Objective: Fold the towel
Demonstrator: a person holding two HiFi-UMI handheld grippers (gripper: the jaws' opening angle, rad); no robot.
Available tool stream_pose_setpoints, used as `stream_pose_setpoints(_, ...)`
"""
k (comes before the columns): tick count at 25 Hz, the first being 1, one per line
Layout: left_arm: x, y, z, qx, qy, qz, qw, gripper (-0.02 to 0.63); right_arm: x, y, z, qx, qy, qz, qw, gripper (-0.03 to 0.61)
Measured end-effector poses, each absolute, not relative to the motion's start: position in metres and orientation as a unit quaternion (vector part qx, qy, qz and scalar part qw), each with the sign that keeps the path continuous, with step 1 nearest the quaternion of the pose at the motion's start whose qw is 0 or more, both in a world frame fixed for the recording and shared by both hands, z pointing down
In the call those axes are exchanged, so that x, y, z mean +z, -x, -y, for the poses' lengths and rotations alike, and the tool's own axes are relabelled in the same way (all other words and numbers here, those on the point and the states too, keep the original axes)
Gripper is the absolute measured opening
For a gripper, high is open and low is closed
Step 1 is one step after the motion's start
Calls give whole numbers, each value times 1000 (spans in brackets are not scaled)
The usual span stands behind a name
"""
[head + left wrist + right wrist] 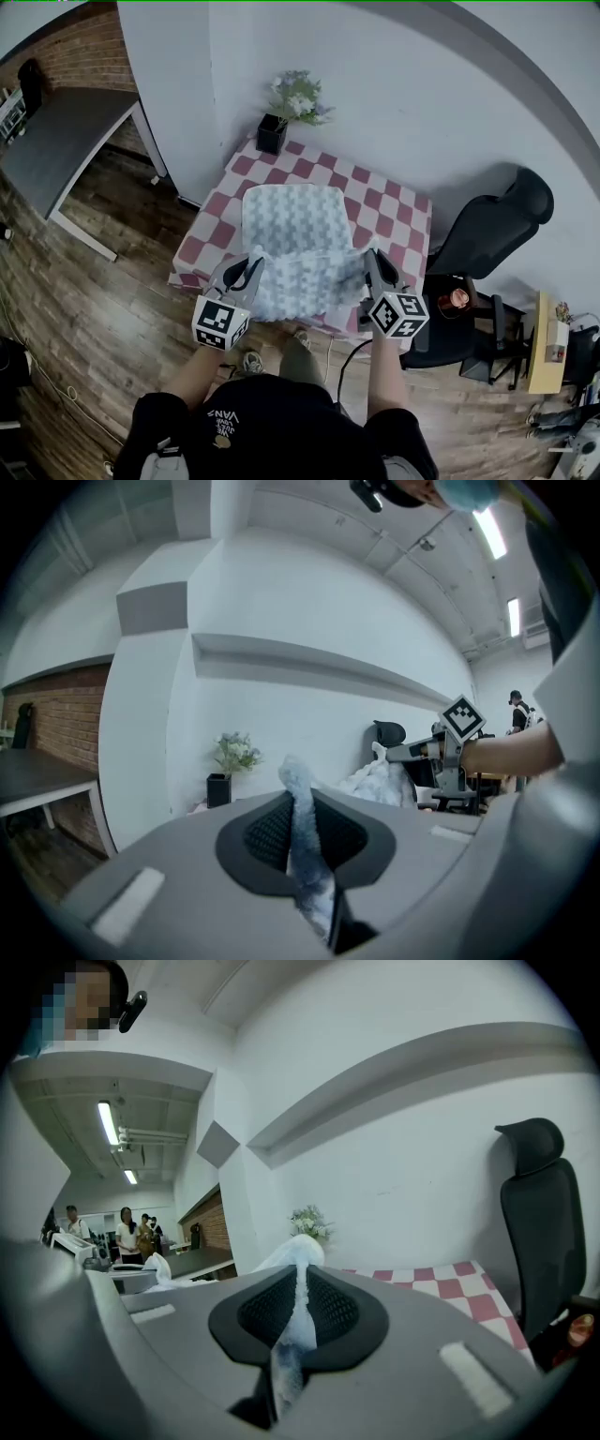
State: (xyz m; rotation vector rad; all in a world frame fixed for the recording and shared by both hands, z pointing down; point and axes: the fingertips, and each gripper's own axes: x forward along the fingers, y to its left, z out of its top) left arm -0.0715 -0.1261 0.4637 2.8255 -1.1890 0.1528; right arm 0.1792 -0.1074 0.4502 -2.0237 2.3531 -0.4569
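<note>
A pale blue-and-white checked towel [298,246] lies on the red-and-white checked table [380,200], its far part flat and its near edge lifted. My left gripper [255,263] is shut on the towel's near left corner [302,841]. My right gripper [367,259] is shut on the near right corner [298,1316]. Both corners stick up between the dark pads in the gripper views. The towel sags between the two grippers over the table's near edge. From the left gripper view, the right gripper [441,752] shows with bunched towel [384,780] beside it.
A black vase with pale flowers [284,110] stands at the table's far left corner by the white wall. A black office chair [492,225] is to the right of the table. A grey desk [56,145] stands at the left. The floor is wood.
</note>
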Motion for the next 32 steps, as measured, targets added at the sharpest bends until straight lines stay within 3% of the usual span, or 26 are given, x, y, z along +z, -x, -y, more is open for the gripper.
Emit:
stream_pose_setpoints(16, 534, 50, 314, 109, -868, 459, 155, 29, 531, -204, 307, -228, 590, -773, -56, 34)
stream_pose_setpoints(27, 616, 45, 388, 192, -823, 475, 246, 33, 618, -210, 376, -308, 586, -743, -98, 34)
stream_pose_setpoints(30, 635, 49, 396, 197, -802, 487, 285, 73, 636, -213, 383, -324, 597, -725, -111, 35)
stream_pose_setpoints(32, 645, 57, 402, 186, -783, 505, 313, 142, 648, -216, 386, -337, 609, -708, -120, 46)
